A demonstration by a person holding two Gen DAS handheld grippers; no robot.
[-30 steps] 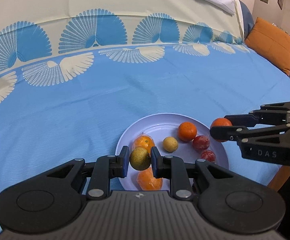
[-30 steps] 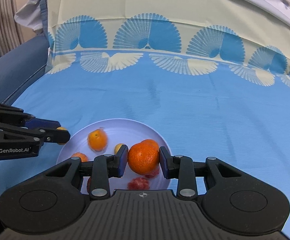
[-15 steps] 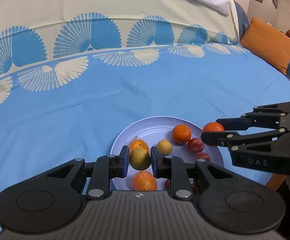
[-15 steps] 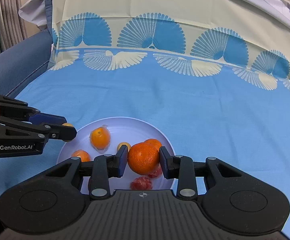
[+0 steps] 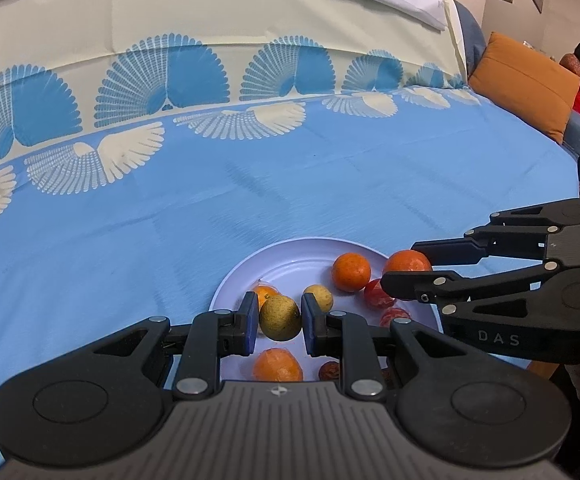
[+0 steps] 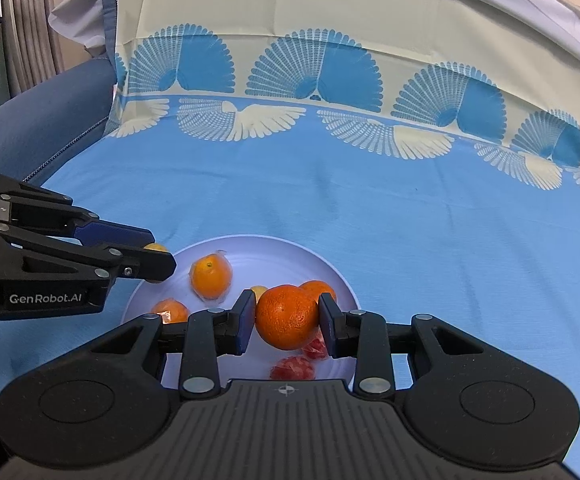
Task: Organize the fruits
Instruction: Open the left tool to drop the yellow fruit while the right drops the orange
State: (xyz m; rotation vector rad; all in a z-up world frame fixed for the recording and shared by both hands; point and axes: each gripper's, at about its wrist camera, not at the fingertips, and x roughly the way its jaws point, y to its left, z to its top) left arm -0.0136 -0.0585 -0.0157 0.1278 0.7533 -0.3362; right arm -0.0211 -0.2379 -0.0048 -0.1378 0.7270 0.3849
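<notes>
Left gripper (image 5: 280,317) is clamped on a small yellow-green fruit (image 5: 280,318) — pads press both its sides, and it's held above the near part of the plate (image 5: 290,252). Right gripper (image 6: 286,317) is clamped on a big orange (image 6: 287,317), likewise over the plate, toward its right side. Seen from the left wrist cam, the right gripper comes in from the right w/ the orange at its tips by the plate's right rim; from the right wrist cam, the left gripper comes in from the left at the plate's left rim, only a sliver of its fruit showing.

Plate is pale lilac, round, and sits on a blue bedspread (image 5: 170,220) w/ a cream band of blue fan shapes along the far side.

On the plate, per left wrist cam:
- loose orange (image 5: 351,272), far right of centre
- small yellow fruit (image 5: 321,296), centre, just behind the left gripper's right finger
- wrapped orange (image 5: 266,293), partly hidden behind the left finger — clear film around it shows in the right cam
- another orange (image 5: 278,365), near edge, below the held fruit
- two red fruits (image 5: 378,295), right side, one nearer than the other
- a dark brownish thing at the near edge, too hidden to tell what.

Far right: an orange cushion (image 5: 526,84) on the bed, and a person beyond it in the background.
</notes>
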